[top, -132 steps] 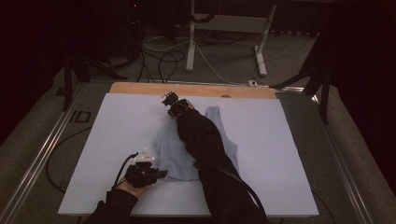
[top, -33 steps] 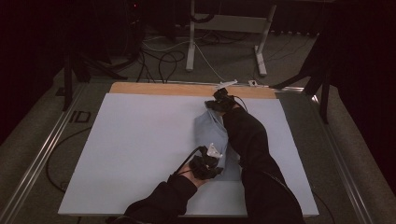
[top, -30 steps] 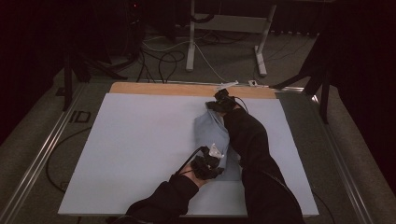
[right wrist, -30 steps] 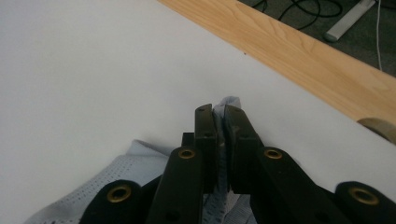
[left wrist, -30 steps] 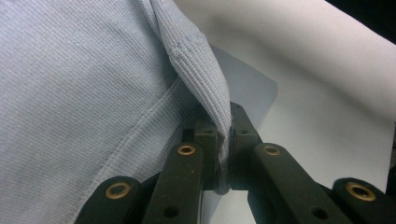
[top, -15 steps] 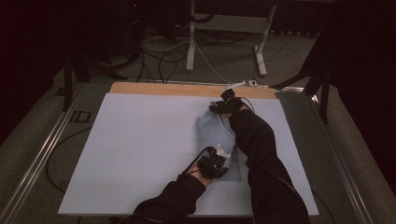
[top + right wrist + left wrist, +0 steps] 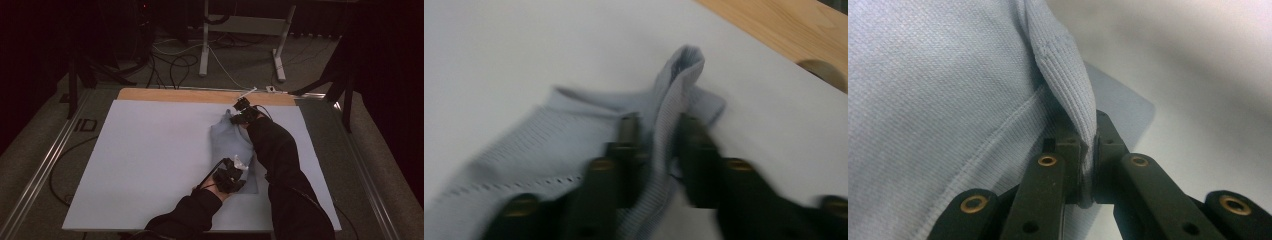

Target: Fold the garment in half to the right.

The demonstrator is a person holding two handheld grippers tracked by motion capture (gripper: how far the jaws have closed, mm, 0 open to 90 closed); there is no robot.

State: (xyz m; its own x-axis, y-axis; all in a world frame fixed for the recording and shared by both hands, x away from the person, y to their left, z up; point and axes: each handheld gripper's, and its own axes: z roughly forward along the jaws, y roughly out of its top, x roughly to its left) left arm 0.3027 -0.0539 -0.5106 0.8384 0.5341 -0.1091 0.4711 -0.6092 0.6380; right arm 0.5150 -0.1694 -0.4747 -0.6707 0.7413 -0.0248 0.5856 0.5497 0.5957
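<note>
Dim room, dark floor with cables and a white stand leg beyond the far edge; bench topped with a pale sheet, a strip of bare wood along its far side

Item 1, garment: pale blue knit piece, lying on the right half of the bench, stretched lengthwise from far edge toward the near edge. Compared with some seconds ago it has shifted from the bench's middle to the right and lies narrower, so the folding or straightening seems well under way.

Item 2, right arm: dark sleeve reaching far across the bench, right claw at the garment's far end. Its jaws have just been opening and closing again; a raised ribbed strap stands between them, the picture too blurred to confirm a firm pinch.

Item 3, left arm: bent in from the near edge, left claw at the garment's near end, closed tight on a ribbed hem fold, lifted slightly off the sheet
</note>
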